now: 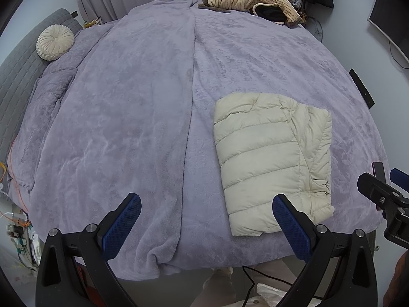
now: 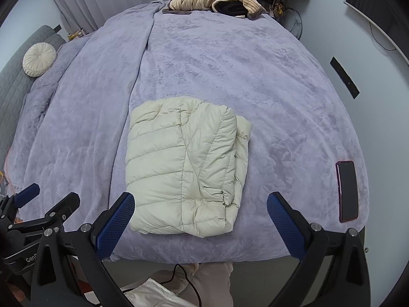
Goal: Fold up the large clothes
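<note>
Fingers (image 1: 130,220) spread wide on both my left gripper (image 1: 207,226) and right gripper (image 2: 200,223), pinching nothing, hovering at the bed's (image 2: 281,89) near edge — the puffer jacket (image 2: 184,168) lies folded there, looking finished.

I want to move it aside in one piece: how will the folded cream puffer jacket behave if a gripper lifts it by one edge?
The puffer jacket would probably flop and unfold, since its loose layers are only stacked. Its puffy quilting suggests it is light for its bulk. The smooth shell may slip between the pads.
</note>
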`<state>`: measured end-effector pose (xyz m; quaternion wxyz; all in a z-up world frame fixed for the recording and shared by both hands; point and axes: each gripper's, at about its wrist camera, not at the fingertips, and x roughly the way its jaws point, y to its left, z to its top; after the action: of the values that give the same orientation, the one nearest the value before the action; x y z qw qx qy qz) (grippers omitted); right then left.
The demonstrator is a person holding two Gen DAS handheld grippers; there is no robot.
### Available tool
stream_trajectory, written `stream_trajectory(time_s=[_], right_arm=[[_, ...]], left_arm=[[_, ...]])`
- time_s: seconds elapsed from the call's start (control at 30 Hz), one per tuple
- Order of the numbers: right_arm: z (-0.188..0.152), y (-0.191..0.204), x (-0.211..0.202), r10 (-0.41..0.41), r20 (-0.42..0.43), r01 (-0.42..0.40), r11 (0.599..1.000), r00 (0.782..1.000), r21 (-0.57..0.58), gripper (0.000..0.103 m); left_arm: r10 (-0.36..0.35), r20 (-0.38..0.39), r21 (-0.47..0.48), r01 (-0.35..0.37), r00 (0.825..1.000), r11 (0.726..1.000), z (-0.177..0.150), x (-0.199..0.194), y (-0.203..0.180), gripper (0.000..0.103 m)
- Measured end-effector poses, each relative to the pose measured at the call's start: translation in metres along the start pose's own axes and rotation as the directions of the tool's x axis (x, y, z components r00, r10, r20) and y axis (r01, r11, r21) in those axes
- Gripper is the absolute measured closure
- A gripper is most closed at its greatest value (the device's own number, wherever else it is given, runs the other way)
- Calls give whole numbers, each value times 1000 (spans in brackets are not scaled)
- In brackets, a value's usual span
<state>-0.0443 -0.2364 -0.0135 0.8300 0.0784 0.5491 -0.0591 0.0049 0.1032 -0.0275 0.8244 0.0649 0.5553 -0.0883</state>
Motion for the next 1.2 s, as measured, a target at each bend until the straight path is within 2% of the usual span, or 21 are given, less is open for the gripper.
stream_trajectory(time_s=[1.2], right_arm=[[6,-5,-1,-10,7,10,1000,1000,-12,0]], left_arm=[[9,-4,0,-9,1000,1000,-3,0,-1,0]])
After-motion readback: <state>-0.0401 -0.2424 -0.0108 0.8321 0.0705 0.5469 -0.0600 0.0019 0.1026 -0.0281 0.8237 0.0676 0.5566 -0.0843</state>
